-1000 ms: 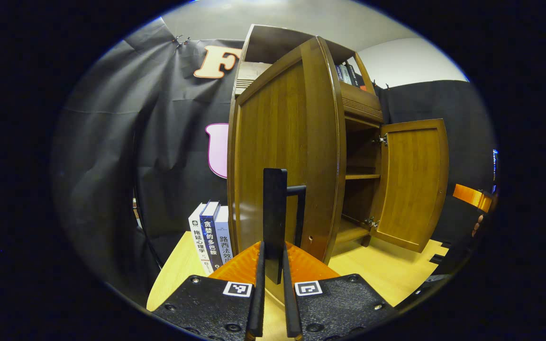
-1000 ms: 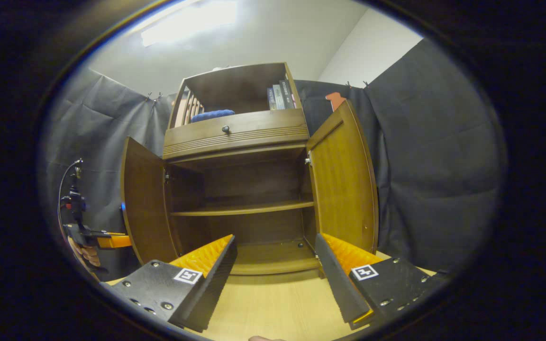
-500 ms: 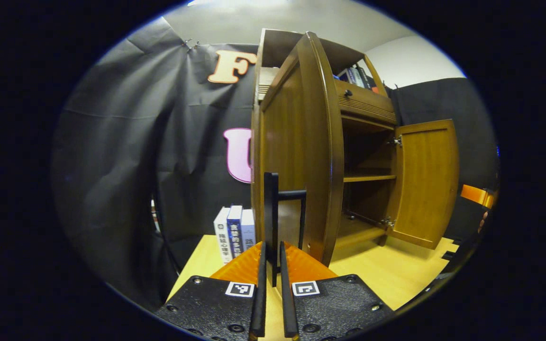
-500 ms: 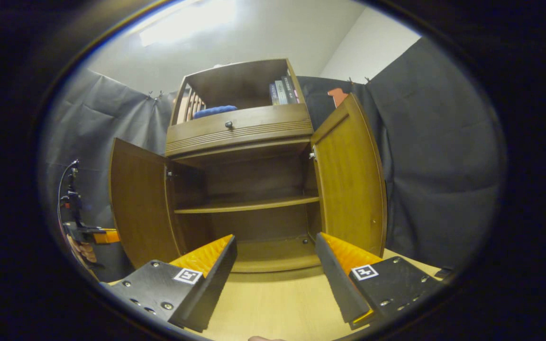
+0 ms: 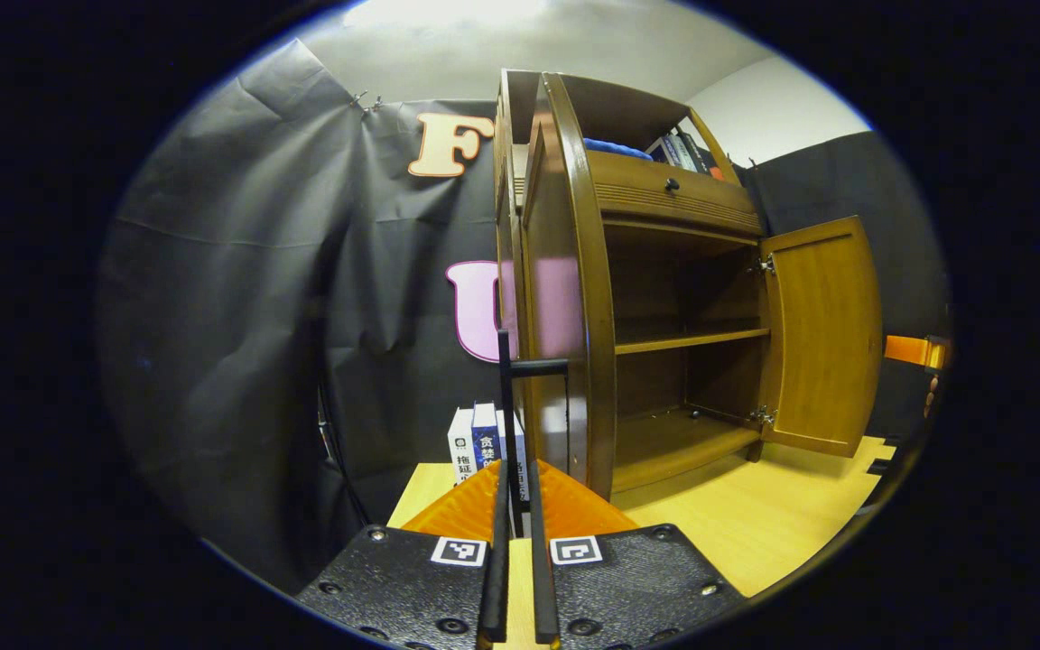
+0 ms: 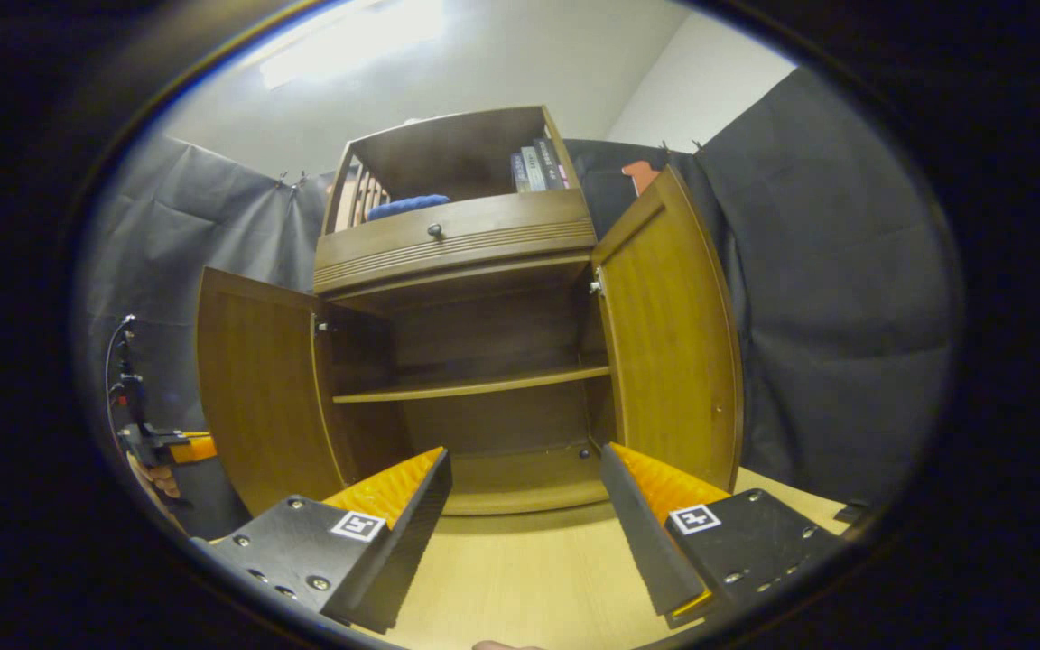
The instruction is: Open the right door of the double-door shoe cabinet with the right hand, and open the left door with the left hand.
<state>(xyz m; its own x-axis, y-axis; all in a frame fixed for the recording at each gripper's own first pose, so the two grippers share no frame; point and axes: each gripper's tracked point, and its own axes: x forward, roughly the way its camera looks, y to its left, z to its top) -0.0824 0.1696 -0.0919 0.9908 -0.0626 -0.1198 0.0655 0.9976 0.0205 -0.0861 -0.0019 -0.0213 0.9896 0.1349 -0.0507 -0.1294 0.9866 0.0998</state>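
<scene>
Black cloth walls [image 6: 845, 298], white ceiling [image 6: 484, 81], perhaps ceiling lamp [image 6: 348, 36].

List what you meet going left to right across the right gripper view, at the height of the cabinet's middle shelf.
Black cloth booth wall → open brown wooden left door → brown wooden middle shelf inside the shoe cabinet → open brown wooden right door → black cloth wall again.

One cabinet [image 6: 457, 244] — two open doors [image 6: 254, 388] [image 6: 669, 334], one drawer [image 6: 452, 239], three table books [image 5: 484, 442].
</scene>
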